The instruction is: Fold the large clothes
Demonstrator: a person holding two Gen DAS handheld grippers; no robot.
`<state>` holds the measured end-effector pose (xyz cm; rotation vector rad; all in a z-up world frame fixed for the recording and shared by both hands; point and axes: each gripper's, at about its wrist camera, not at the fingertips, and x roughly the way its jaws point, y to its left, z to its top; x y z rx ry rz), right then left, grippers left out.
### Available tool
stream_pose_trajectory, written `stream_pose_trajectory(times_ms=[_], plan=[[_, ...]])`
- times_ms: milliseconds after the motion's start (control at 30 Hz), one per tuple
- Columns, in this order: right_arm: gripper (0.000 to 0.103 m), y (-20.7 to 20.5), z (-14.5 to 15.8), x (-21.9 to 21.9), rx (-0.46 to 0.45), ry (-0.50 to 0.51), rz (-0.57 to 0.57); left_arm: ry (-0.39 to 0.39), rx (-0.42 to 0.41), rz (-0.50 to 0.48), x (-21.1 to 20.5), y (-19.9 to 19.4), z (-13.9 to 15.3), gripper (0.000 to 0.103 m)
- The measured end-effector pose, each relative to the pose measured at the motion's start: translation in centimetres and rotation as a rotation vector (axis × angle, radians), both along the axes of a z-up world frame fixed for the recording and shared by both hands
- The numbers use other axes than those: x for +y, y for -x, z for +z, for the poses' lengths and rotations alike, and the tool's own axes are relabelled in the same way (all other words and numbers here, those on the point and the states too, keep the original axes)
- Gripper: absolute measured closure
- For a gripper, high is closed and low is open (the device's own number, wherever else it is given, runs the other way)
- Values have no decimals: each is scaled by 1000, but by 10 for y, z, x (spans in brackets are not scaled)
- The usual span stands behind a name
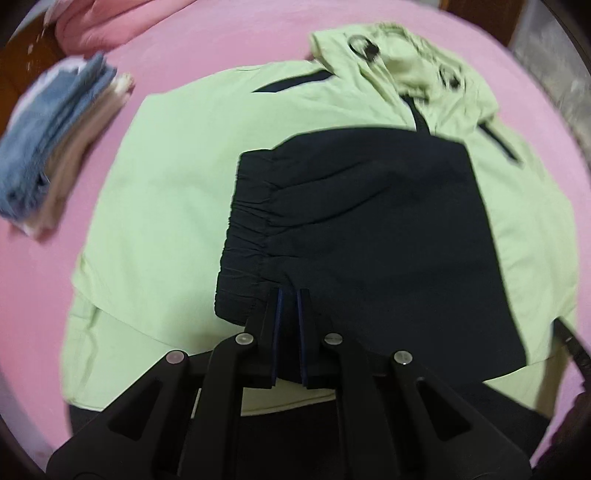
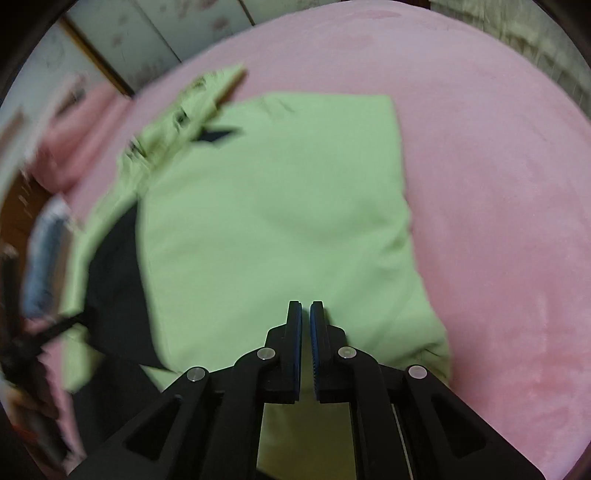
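Note:
A light green jacket point(image 1: 177, 206) lies spread on the pink bed, hood point(image 1: 402, 62) at the far end. Its navy sleeve point(image 1: 369, 229) lies folded across the body, gathered cuff toward the left. My left gripper point(image 1: 290, 295) points down at the sleeve's near edge beside the cuff, shut on the navy fabric between its pads. In the right wrist view the jacket's green folded panel point(image 2: 280, 221) fills the middle, with navy cloth point(image 2: 114, 295) at its left. My right gripper point(image 2: 306, 306) hangs over the panel's near edge, shut, with nothing visibly held.
A stack of folded blue and beige clothes point(image 1: 55, 155) sits at the left on the pink bedcover point(image 2: 498, 221). Pink folded cloth point(image 1: 107, 22) lies at the far left corner. Wooden furniture and a wall border the bed.

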<state>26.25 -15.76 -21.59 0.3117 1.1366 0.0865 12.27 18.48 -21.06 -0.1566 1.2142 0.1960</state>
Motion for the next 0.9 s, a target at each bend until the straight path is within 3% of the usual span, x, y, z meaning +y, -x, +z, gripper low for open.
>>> stream_pose_trajectory(times_ms=[167, 267, 367, 433, 500, 567, 733, 900], plan=[[100, 4, 7, -36, 21, 18, -132, 104, -65, 114, 23, 10, 7, 98], [97, 5, 25, -46, 40, 88, -173, 25, -39, 132, 29, 17, 20, 97], [82, 17, 61, -55, 28, 128, -212, 26, 3, 90, 35, 26, 30, 93], [59, 32, 82, -54, 6, 138, -234, 32, 21, 101, 43, 38, 39, 92], [50, 39, 95, -34, -12, 158, -246, 67, 24, 97, 51, 50, 49, 81], [43, 47, 101, -6, -11, 165, -246, 70, 36, 82, 54, 58, 57, 53], [25, 94, 112, 27, -11, 110, -244, -25, 49, 46, 57, 75, 74, 41], [18, 128, 121, 59, -14, 70, -226, -18, 45, 2, 54, 94, 82, 33]])
